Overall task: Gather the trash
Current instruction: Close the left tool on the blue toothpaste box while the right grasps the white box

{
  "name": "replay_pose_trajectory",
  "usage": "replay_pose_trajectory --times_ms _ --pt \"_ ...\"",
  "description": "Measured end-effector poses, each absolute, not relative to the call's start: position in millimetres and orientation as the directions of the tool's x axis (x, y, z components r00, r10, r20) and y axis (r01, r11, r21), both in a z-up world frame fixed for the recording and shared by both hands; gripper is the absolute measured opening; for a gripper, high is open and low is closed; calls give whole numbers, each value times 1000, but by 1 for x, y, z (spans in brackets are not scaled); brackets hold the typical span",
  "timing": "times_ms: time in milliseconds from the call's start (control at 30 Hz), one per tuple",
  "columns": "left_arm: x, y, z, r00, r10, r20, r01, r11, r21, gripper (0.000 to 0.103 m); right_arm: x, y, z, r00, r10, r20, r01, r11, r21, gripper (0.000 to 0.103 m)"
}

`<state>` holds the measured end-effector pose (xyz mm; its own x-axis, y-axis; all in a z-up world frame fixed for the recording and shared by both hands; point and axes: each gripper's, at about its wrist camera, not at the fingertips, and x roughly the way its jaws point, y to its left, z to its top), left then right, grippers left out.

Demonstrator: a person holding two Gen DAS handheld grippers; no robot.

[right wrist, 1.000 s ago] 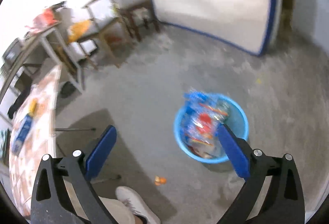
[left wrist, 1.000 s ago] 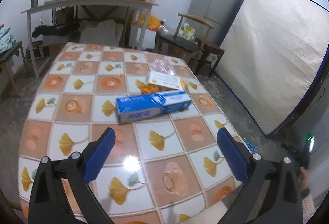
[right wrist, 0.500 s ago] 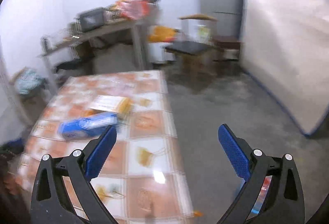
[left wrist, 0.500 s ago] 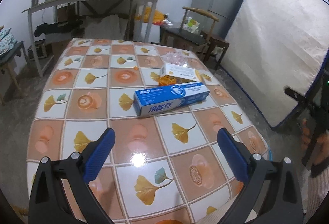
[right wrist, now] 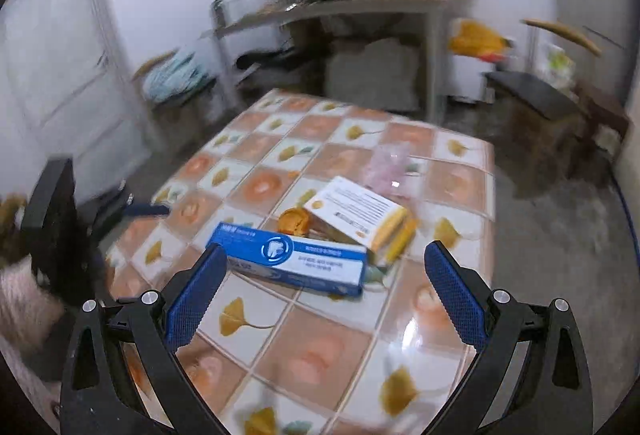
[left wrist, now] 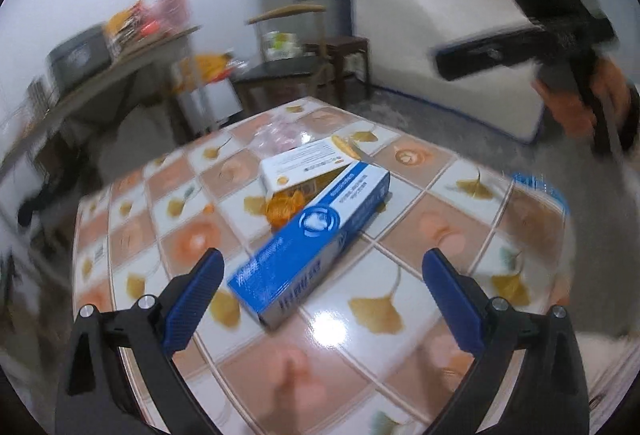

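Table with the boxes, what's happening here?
A person holds a gripper in each hand over the tiled table, collecting trash. Both the left gripper and right gripper have jaws open and empty, pointed at the blue box. It lies against a white and orange box, with an orange scrap and clear wrapper beside them.

1. The left tongs have black angular arms and blue textured pads.
2. Silver screws sit on each arm.
3. The right tongs look the same.
4. A pale fuzzy sleeve is visible.
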<state>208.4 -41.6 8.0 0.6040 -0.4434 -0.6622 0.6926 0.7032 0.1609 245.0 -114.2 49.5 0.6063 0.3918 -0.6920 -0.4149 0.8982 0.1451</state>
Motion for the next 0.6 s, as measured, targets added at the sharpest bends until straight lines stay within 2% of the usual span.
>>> replay_pose_trajectory --times_ms 200,367,600 --pt "242 -60 -11 558 -424 -713 771 582 258 97 305 -85 36 467 425 -775 -586 806 89 89" --pt "257 -69 -27 518 -411 -750 805 531 264 97 348 -66 17 363 415 -834 -674 735 73 80" --pt "271 -80 -46 491 -383 -783 832 471 292 96 379 -50 -14 261 359 -896 -749 661 47 79"
